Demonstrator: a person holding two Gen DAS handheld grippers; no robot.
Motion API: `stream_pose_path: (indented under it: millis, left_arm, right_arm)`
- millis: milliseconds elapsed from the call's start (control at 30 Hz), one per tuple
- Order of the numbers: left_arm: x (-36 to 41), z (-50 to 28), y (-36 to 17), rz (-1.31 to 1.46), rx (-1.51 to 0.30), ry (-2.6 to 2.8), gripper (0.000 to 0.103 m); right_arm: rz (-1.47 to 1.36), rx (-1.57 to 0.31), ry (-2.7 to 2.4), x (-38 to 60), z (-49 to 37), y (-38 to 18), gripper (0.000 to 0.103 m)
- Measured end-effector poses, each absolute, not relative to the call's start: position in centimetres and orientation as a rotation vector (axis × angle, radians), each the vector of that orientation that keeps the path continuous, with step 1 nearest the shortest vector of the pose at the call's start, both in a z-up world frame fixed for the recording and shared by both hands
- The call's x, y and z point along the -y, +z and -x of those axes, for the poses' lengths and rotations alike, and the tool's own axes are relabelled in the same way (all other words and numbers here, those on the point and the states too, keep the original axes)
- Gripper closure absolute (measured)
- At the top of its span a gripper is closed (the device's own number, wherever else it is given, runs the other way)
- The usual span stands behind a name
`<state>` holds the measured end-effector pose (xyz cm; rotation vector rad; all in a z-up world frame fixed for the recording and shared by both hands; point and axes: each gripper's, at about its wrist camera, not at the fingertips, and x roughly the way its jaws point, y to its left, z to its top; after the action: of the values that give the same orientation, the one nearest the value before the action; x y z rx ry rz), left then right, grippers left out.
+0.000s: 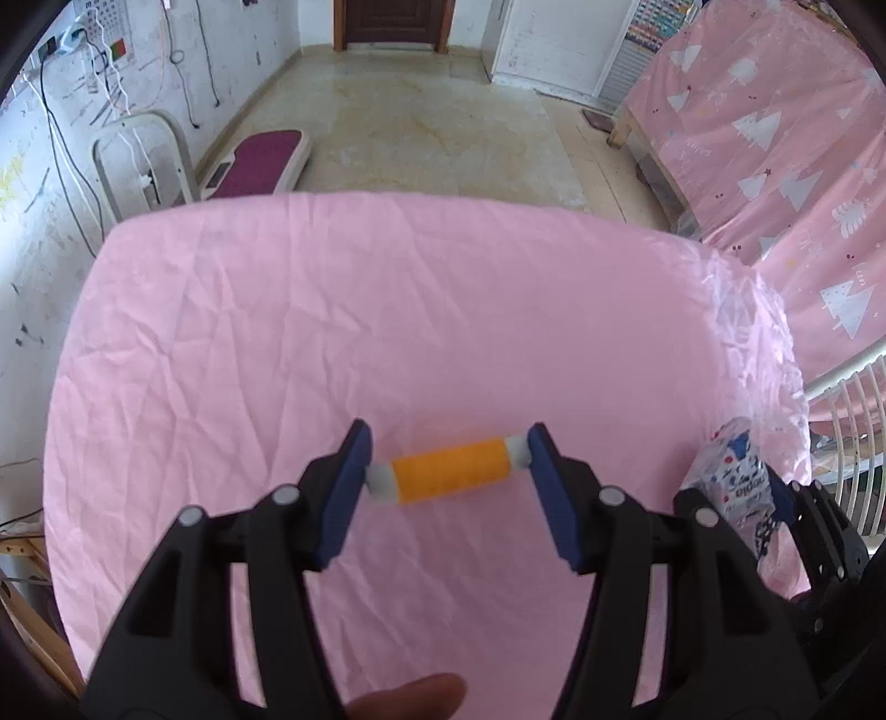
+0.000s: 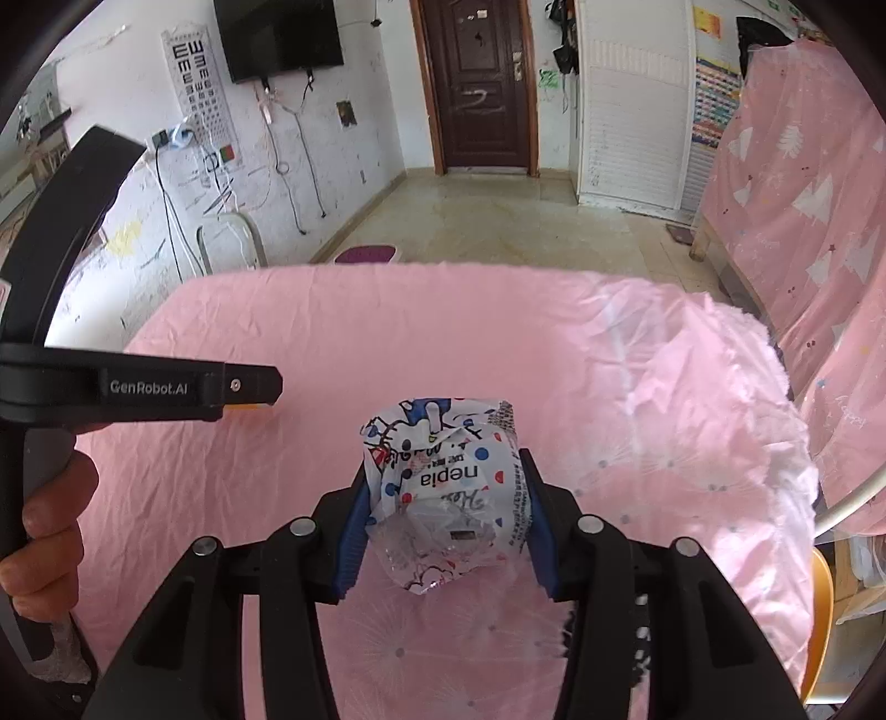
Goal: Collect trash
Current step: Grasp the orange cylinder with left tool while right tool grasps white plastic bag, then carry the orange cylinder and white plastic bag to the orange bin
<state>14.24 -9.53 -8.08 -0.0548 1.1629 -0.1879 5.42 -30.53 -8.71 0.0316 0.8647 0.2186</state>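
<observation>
From the left wrist view, a bench (image 1: 277, 332) draped in a creased pink cloth fills the middle; past its far edge lie a pale tiled floor (image 1: 432, 122), a dark wooden door (image 1: 394, 25), a scuffed white wall hung with cables on the left, and pink sheeting printed with white trees (image 1: 786, 144) on the right. The left tool (image 1: 449, 471) stands partly open, its blue pads pressing on the white ends of an orange spool (image 1: 451, 469), which lies crosswise between the fingertips just above the cloth. To the right of this tool, near the bench edge, the other tool holds a crumpled printed wrapper (image 1: 745, 476), and a white wire rack (image 1: 853, 437) stands beyond that. From the right wrist view, the same pink bench (image 2: 249, 332) runs ahead, with a sheet of clear crinkled plastic (image 2: 692, 399) spread over its right part; behind it are the door (image 2: 479, 83), a dark wall screen (image 2: 279, 36) and an eye chart (image 2: 199, 88). The right tool (image 2: 446, 509) is narrowed onto the wrapper (image 2: 448, 487), white with red and blue dots, both blue pads pressed into its sides so it bulges up between them. Off to the left of this tool, a hand (image 2: 50, 526) grips the black handle of the left tool (image 2: 243, 407), with a sliver of orange showing under its tip.
</observation>
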Motion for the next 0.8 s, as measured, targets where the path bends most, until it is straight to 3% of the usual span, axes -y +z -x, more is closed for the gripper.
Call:
stream_pose_path:
  millis: [800]
  left_arm:
    - [19.3, -10.9, -3.7, -0.101, -1.056, -0.312, 0.047]
  right_arm:
    - [-0.185, -0.666, 0.02, 43.3, 0.6, -3.2, 0.065]
